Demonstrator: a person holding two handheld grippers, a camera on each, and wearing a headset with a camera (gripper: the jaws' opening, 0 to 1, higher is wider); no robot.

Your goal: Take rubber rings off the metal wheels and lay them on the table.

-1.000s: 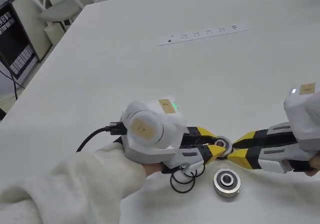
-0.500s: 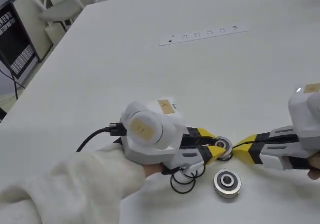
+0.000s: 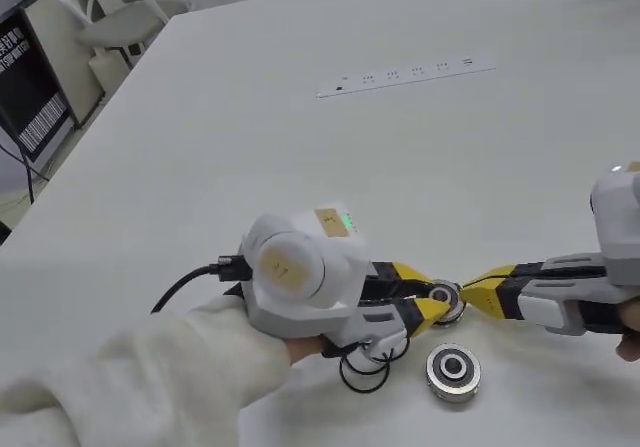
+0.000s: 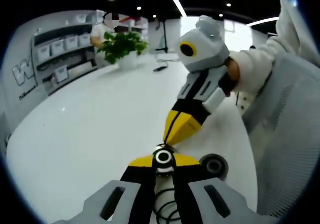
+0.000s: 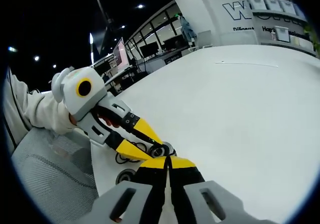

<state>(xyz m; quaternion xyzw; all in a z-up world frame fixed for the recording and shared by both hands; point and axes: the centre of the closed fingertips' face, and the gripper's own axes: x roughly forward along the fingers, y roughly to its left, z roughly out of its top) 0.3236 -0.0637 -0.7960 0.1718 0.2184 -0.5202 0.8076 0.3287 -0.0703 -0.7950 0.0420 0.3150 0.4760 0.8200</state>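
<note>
On the white table (image 3: 300, 117), left tool (image 3: 432, 305) clamps 1 metal wheel (image 4: 163, 157) face-up; right tool (image 3: 470, 292) pinched closed.

Wheel half hidden in the jaws
My left gripper (image 3: 430, 303) covers part of the metal wheel (image 3: 449, 301) it clamps and part of the loose rubber rings (image 3: 364, 375) beneath; I cannot tell whether a ring sits on that wheel. The body of the right gripper (image 3: 472, 295) runs off the head view's edge.
</note>
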